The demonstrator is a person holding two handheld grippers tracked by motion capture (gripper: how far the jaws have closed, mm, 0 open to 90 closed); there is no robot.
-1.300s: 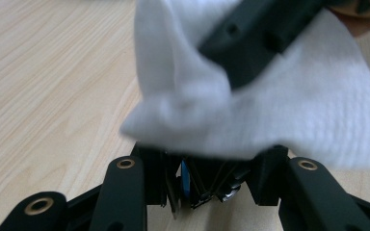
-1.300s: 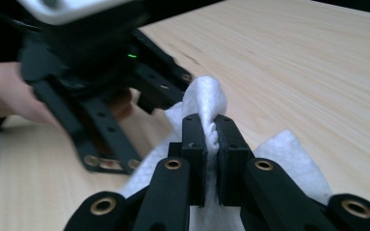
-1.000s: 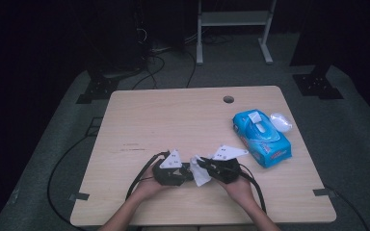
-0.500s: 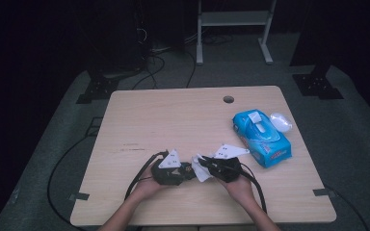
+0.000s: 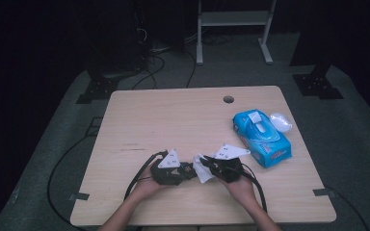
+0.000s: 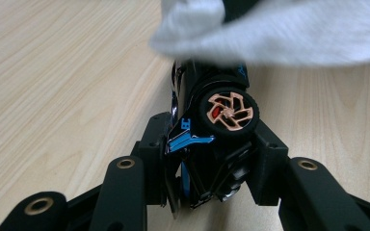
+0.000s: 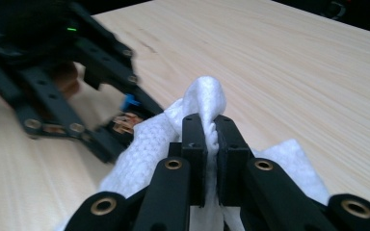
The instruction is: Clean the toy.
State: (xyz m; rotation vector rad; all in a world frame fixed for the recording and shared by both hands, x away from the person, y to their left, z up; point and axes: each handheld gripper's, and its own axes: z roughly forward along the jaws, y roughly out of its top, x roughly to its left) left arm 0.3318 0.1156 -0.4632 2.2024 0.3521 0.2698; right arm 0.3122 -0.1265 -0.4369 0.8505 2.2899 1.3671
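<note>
Dark floor and black curtains surround my pale wooden table (image 5: 173, 120), with cables trailing behind it and a white metal stand (image 5: 231, 29) at the back. A blue pack of wipes (image 5: 262, 138) lies on the table's right side, well apart from my hands, and a small round hole (image 5: 228, 99) sits near the far edge.

From above, my left gripper (image 5: 185, 172) and right gripper (image 5: 207, 166) meet near the front edge, a white wipe (image 5: 203, 171) between them. The left gripper view shows what the high view cannot: a black toy car (image 6: 207, 139) with a copper-spoked wheel (image 6: 227, 112) and blue trim is clamped between my left jaws, the cloth draped just over its far end. The right gripper view shows my right jaws pinched tight on a fold of the wipe, whose bunched tip rises above the pads, with the left gripper and the car's wheel just beyond.

Compared with a second ago, both hands sit in the same spot; the wipe has hardly shifted.
</note>
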